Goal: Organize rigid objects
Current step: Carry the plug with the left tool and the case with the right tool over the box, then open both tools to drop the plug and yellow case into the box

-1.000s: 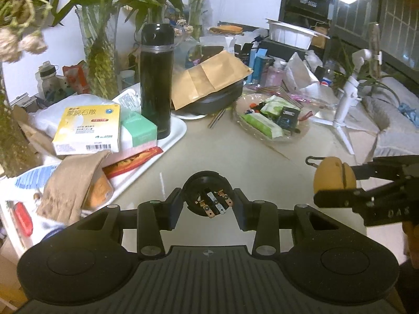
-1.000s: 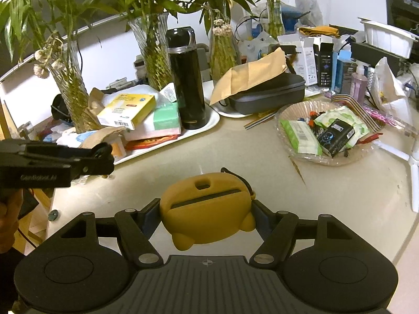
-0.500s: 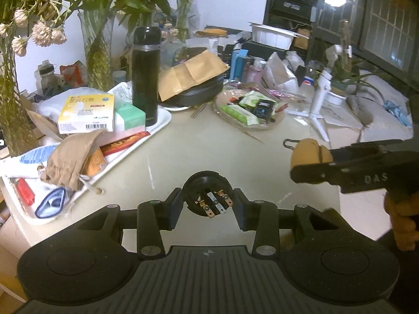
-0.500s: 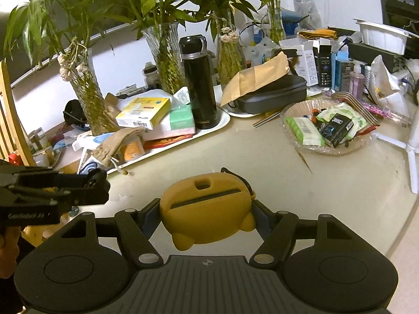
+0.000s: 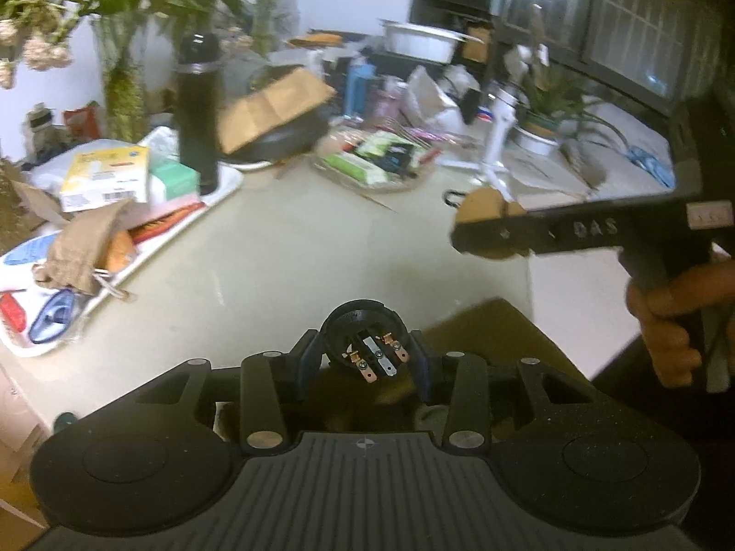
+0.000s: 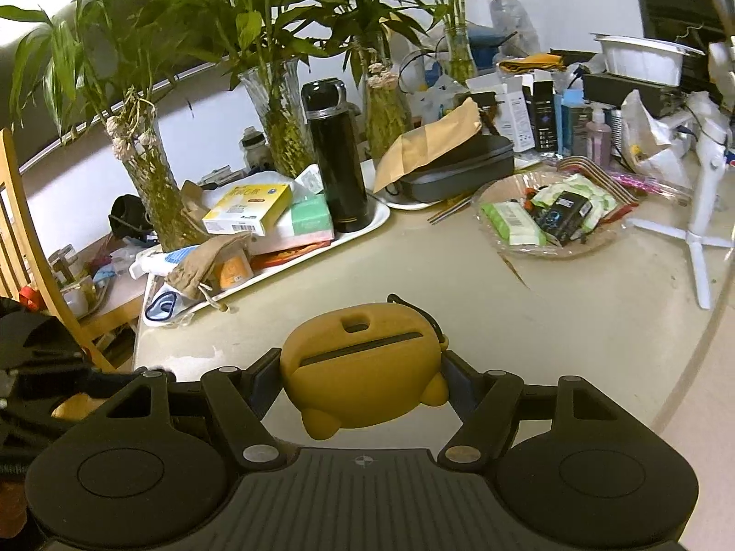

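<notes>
Both grippers loaded; left gripper (image 5: 367, 360) pinches a small round black plastic socket part with copper contact tabs (image 5: 365, 344), jaws drawn close on its sides, part held above the near edge of the pale round tabletop (image 5: 294, 248); right gripper (image 6: 363, 379) clamps a mustard-yellow rounded silicone case with a slot and short feet (image 6: 363, 367), jaws set wide around it, case held above the table's near part; ahead and left of the right gripper a white tray (image 6: 363, 225) carries a tall black thermos bottle (image 6: 337, 160), a yellow cardboard box (image 6: 250, 209) and a tan drawstring pouch (image 6: 209, 261); ahead and right, a clear shallow dish of packets (image 6: 551, 218); left view blurred.
</notes>
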A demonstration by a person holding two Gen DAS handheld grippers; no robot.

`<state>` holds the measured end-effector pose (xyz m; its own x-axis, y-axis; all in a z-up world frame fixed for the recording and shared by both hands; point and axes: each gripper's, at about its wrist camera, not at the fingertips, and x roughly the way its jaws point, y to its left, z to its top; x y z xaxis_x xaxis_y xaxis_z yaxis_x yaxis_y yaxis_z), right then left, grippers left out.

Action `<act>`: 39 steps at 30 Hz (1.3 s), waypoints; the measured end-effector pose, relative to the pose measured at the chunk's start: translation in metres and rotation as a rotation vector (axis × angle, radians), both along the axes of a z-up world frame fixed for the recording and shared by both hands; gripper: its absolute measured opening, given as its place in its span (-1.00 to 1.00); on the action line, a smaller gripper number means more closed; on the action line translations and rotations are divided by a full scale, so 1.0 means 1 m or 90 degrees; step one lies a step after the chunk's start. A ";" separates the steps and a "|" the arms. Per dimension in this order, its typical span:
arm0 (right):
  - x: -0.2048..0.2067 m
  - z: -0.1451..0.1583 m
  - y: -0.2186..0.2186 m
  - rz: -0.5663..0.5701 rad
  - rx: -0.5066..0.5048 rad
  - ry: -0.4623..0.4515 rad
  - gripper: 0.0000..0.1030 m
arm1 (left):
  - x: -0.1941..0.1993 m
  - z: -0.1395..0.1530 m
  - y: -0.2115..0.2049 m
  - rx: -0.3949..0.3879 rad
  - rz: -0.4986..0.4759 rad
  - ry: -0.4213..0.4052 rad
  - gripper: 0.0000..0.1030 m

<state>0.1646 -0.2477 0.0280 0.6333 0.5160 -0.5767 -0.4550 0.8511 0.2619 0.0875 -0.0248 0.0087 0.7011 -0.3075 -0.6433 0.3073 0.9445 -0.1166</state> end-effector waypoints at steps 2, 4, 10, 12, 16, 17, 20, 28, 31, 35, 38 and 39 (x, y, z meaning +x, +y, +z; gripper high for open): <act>-0.003 0.001 -0.003 -0.005 0.005 0.000 0.44 | -0.001 0.001 -0.006 0.000 -0.020 -0.003 -0.18; -0.006 0.001 -0.005 -0.009 0.007 0.000 0.44 | -0.002 0.003 -0.007 -0.009 -0.027 -0.012 0.13; -0.016 0.001 -0.012 -0.016 0.009 0.000 0.44 | -0.004 0.011 0.009 -0.055 0.032 -0.033 0.49; -0.019 0.001 -0.013 -0.016 0.011 0.001 0.44 | -0.004 0.011 0.013 -0.055 0.056 -0.031 0.49; -0.025 0.002 -0.013 -0.011 0.012 0.002 0.44 | -0.005 0.012 0.019 -0.047 0.088 -0.028 0.49; -0.027 0.002 -0.013 -0.009 0.013 0.002 0.44 | -0.007 0.012 0.020 -0.044 0.094 -0.028 0.49; -0.032 0.002 -0.011 -0.002 0.015 0.005 0.44 | -0.011 0.012 0.024 -0.044 0.108 -0.025 0.49; -0.053 -0.001 -0.002 0.032 -0.007 0.016 0.44 | -0.020 0.010 0.025 -0.037 0.128 -0.010 0.49; -0.061 -0.002 0.000 0.044 -0.015 0.020 0.44 | -0.021 0.009 0.021 -0.028 0.127 -0.001 0.49; -0.067 -0.004 0.003 0.058 -0.024 0.024 0.44 | -0.021 0.006 0.015 -0.010 0.126 0.011 0.49; -0.068 -0.006 0.005 0.068 -0.033 0.027 0.45 | -0.021 0.004 0.011 -0.005 0.123 0.017 0.49; -0.067 -0.007 0.006 0.072 -0.036 0.034 0.45 | -0.021 0.004 0.010 -0.004 0.123 0.019 0.49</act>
